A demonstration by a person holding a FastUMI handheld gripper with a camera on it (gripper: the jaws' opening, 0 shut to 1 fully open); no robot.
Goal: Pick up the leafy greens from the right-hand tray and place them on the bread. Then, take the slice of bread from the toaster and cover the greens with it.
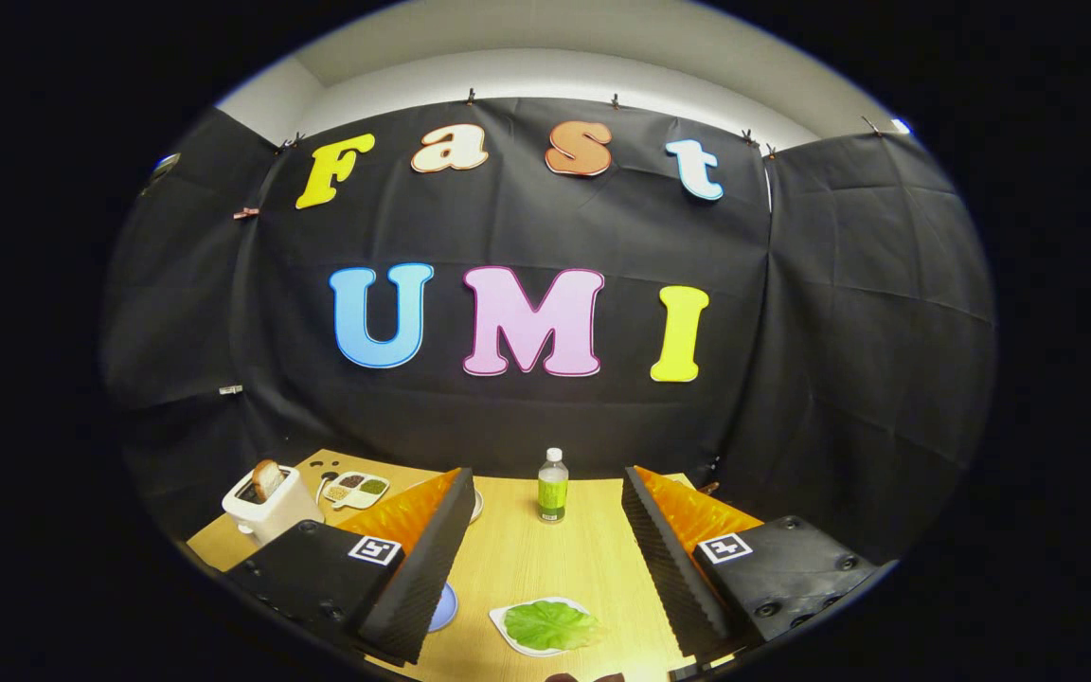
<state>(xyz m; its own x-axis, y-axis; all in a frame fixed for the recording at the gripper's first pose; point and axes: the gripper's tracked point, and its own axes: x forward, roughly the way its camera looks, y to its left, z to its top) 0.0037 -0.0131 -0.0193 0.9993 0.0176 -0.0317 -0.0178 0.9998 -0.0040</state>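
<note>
Wooden table (517,559): flat green leafy greens (550,624) between open hand-held gripper (545,549) fingers.

The left finger (413,568) hides most of a blue plate (442,606).

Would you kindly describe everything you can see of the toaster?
The toaster is a small, boxy, cream-white appliance, apparently plastic, standing upright on the wooden table beside a divided dish. A browned bread slice stands up out of its top slot. It sits off to the side of the open tongs, untouched.
</note>
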